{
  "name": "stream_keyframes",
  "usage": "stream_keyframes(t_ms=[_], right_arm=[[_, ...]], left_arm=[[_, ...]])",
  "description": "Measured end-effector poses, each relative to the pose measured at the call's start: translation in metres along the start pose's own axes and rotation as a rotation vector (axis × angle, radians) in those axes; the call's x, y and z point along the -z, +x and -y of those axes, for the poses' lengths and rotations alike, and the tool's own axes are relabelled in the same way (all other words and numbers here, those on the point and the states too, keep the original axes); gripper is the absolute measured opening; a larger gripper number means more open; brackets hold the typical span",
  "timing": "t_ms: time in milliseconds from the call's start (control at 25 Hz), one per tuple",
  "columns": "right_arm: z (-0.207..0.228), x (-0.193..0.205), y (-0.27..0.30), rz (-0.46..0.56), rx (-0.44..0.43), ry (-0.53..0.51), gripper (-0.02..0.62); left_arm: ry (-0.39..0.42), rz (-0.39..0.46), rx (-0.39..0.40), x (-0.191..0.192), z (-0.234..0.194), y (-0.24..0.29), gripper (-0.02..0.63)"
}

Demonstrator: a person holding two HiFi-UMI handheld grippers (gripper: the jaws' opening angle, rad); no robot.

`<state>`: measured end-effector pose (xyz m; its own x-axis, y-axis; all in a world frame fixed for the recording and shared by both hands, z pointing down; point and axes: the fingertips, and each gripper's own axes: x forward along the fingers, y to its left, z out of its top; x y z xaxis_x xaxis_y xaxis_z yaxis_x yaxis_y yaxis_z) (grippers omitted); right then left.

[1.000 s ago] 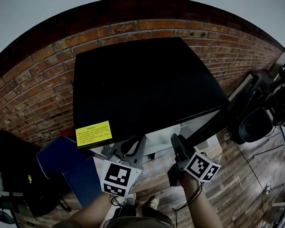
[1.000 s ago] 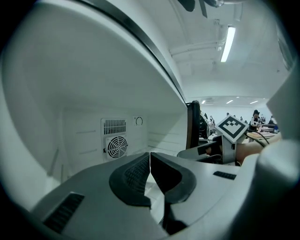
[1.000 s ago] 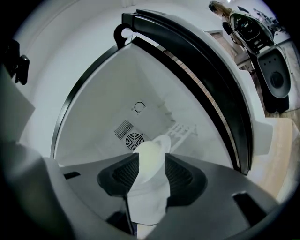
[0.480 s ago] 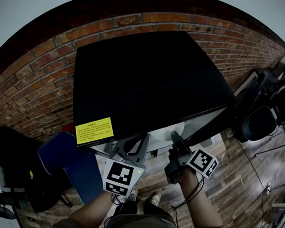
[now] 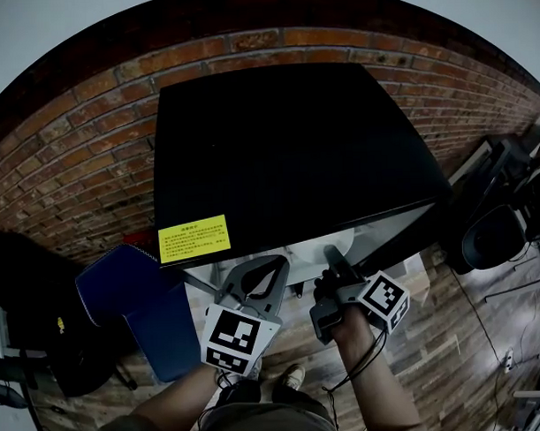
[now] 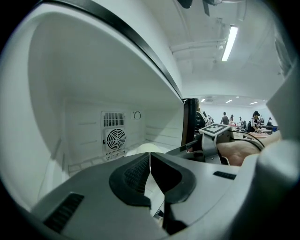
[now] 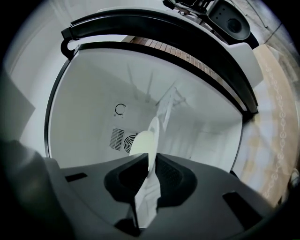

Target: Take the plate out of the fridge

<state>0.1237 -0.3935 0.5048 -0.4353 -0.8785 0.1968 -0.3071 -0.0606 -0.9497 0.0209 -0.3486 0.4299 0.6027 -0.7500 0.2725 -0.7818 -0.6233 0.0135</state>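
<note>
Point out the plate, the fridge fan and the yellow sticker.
plate (image 7: 146, 142): right gripper view, middle of its pale face.
fan (image 6: 115, 138): left gripper view, centre of its round grille.
sticker (image 5: 194, 238): head view, middle of the yellow label.

What I see around the work spot: brick, planks, furniture.
A brick wall (image 5: 73, 146) runs along the back; a blue seat-like object (image 5: 122, 290) stands on the wood plank floor (image 5: 460, 354) at left and a black chair (image 5: 492, 233) at right; far off, people (image 6: 255, 119) stand under a ceiling strip light (image 6: 229, 42).
</note>
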Motion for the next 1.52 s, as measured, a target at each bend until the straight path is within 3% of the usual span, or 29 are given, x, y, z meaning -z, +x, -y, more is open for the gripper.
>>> stream_keyframes(t_ms=[200,360,1040,1520], right_arm=[[0.006,0.003,-0.009,0.040,0.047,0.132,0.041],[0.008,0.006,-0.019,0.068,0.076,0.175,0.032],[-0.023,-0.010,-0.090,0.159,0.057,0.211,0.032],[-0.057,-0.033,-0.178,0.292,0.018,0.181,0.033]], left_arm=[[0.000,0.000,0.000,0.000,0.000,-0.007,0.018],[0.004,0.003,0.003,0.001,0.001,-0.012,0.018],[0.041,0.070,0.045,-0.024,0.030,-0.031,0.018],[0.074,0.139,0.153,-0.052,0.072,-0.039,0.018]])
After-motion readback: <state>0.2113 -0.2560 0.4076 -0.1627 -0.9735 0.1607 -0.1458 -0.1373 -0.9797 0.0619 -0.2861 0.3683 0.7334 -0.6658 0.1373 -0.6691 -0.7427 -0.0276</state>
